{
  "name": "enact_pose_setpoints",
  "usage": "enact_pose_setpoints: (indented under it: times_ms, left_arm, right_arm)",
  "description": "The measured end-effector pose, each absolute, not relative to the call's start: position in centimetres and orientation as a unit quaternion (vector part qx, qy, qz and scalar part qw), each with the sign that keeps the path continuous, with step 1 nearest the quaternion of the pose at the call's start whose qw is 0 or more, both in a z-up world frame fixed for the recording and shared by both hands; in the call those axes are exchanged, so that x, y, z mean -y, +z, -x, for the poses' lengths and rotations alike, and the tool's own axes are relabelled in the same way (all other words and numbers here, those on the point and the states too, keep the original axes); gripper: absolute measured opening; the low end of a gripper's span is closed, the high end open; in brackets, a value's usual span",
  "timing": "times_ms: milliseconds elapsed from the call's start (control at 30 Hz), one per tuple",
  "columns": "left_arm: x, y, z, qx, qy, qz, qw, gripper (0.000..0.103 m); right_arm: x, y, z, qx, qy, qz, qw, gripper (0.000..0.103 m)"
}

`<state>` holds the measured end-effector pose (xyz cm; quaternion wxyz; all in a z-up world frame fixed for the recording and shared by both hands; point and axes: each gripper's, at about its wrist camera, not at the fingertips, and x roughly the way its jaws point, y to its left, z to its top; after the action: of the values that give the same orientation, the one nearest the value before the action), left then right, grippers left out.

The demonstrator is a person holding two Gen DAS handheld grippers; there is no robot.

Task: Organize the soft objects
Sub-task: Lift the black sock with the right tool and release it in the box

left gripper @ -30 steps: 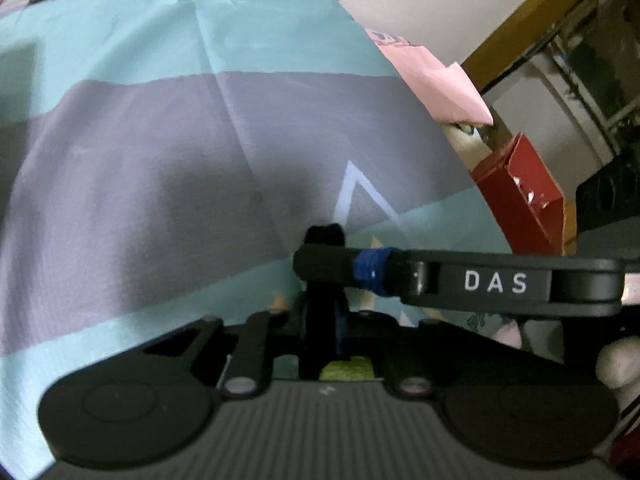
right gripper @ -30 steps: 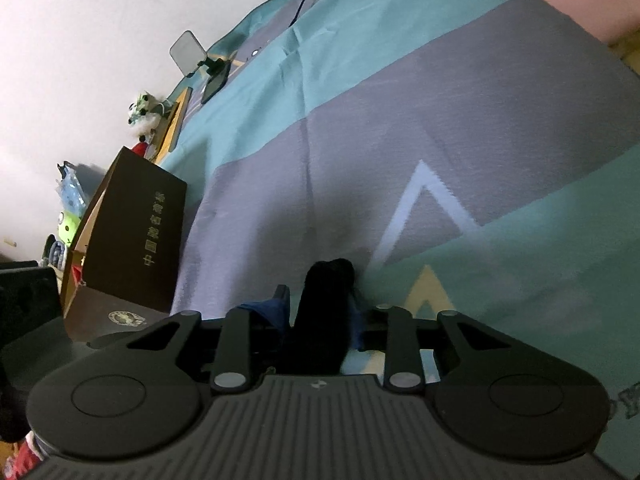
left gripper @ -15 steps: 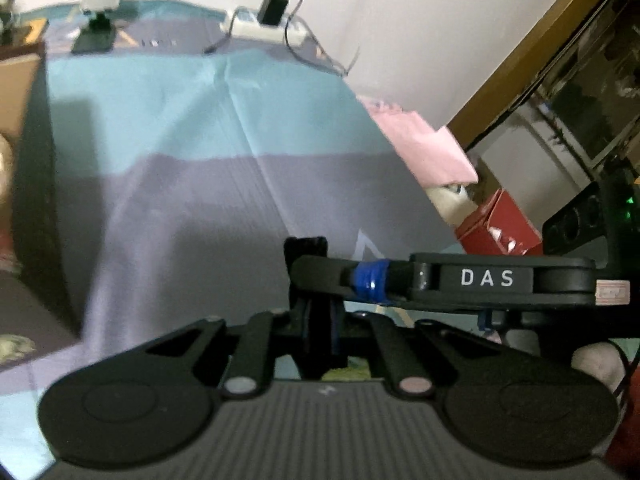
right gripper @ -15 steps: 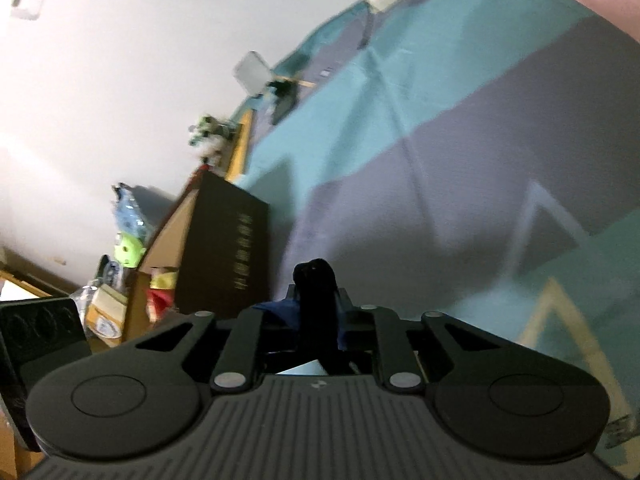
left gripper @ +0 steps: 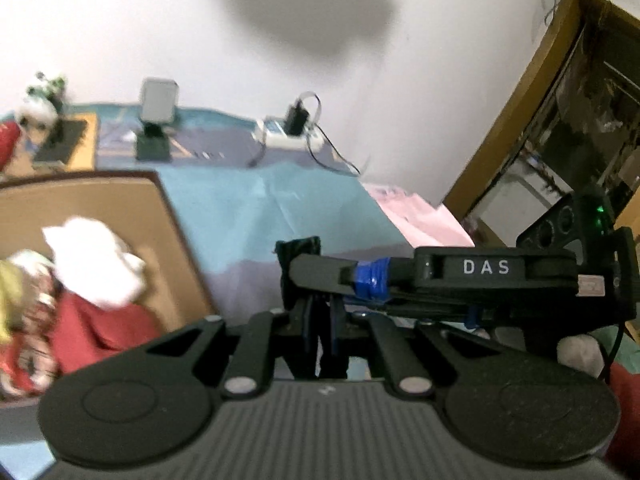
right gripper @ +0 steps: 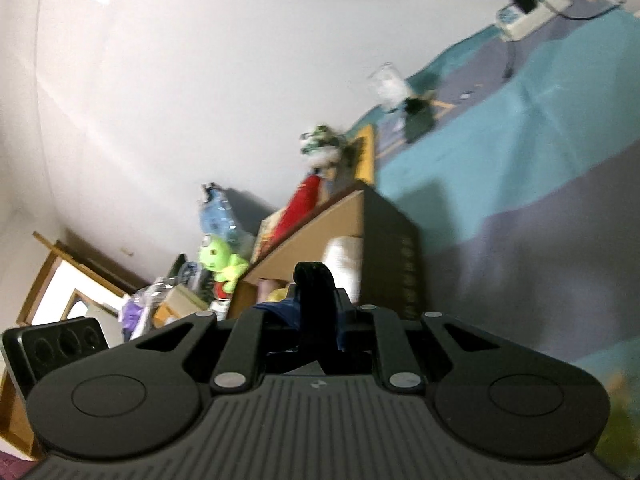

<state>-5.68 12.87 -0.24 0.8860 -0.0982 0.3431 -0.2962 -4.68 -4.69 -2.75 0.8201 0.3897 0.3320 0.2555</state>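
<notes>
Both grippers are pinched closed, empty; the left gripper point(left gripper: 318, 280) and right gripper point(right gripper: 316, 288) face the cardboard box point(left gripper: 176, 236), soft toys point(left gripper: 96, 264) already inside.

Box point(left gripper: 176, 216) left; cloth point(left gripper: 280, 208) seemingly open.

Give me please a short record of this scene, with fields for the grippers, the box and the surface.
left gripper: shut, nothing seen between the fingers
right gripper: shut, apparently empty
box: open cardboard box on the cloth, holding a white soft item and a red one
surface: teal and purple cloth
far edge: power strip by the wall
</notes>
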Motion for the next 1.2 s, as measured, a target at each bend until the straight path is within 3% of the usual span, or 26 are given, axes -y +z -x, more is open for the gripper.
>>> enact_pose_setpoints:
  times_ms: [567,867,1200]
  left_arm:
    - [-25.7,1.1,2.1,-0.313,-0.207,0.108,0.921,0.002]
    - [-27.8,-2.8,-2.0,-0.368,-0.174,0.119,0.906,0.003]
    - [-27.7,-4.0,-2.4,-0.392,-0.136,0.089,0.905,0.003]
  right_arm:
    - [-8.2,-0.4,-2.7,-0.322,0.314,-0.342,0.825,0.0]
    - [-11.0,-2.4,-5.7,-0.336,0.24,-0.265,0.872,0.006]
    - [-10.0,-2.7,-5.4,-0.342,0.2,-0.263,0.88,0.007]
